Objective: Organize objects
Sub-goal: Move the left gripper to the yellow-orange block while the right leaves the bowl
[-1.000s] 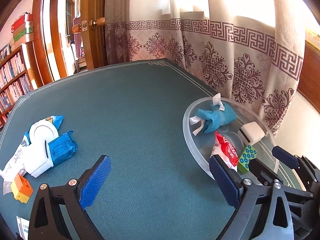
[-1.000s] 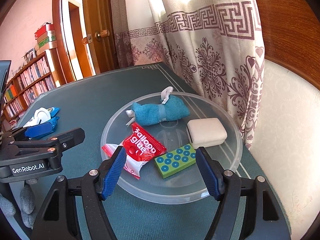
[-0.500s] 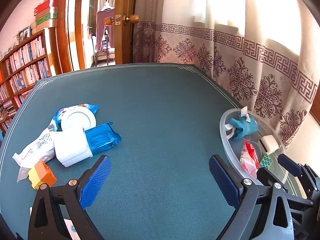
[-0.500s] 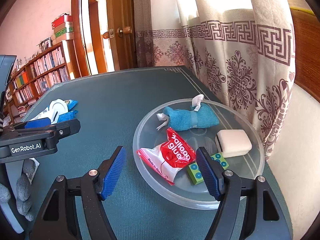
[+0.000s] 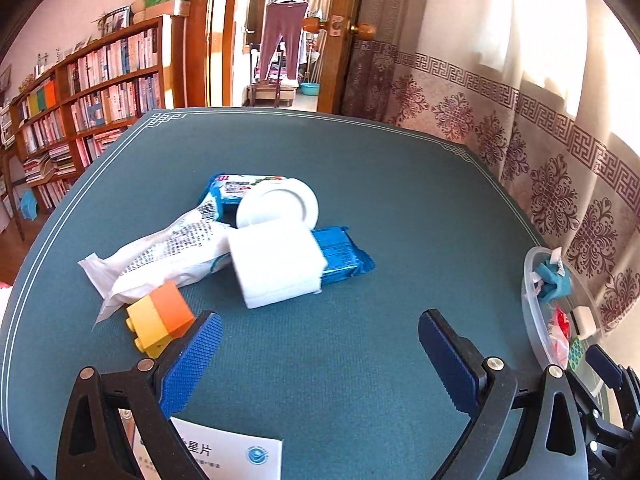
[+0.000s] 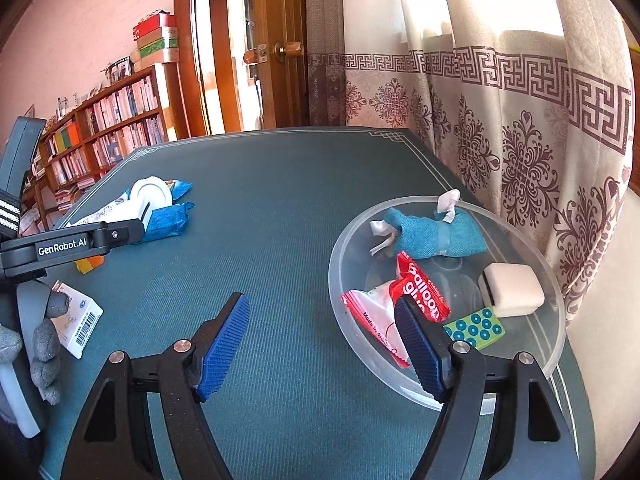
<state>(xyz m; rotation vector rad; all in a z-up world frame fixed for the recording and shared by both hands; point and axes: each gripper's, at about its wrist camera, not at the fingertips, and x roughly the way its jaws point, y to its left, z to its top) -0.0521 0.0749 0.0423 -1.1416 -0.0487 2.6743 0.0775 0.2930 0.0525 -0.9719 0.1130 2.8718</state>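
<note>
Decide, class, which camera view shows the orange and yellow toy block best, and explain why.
The left wrist view: the orange and yellow block lies whole and close, just beyond the left gripper. In the right wrist view only a sliver shows beneath that gripper's arm.

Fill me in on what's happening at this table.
A person with a gripper in each hand is sorting odds and ends into a clear bowl. It already holds a teal cloth, a red packet, a white box and a green dotted block. The left gripper, open and empty, faces the remaining pile by the orange and yellow block. The right gripper is empty, its jaws opening.
</note>
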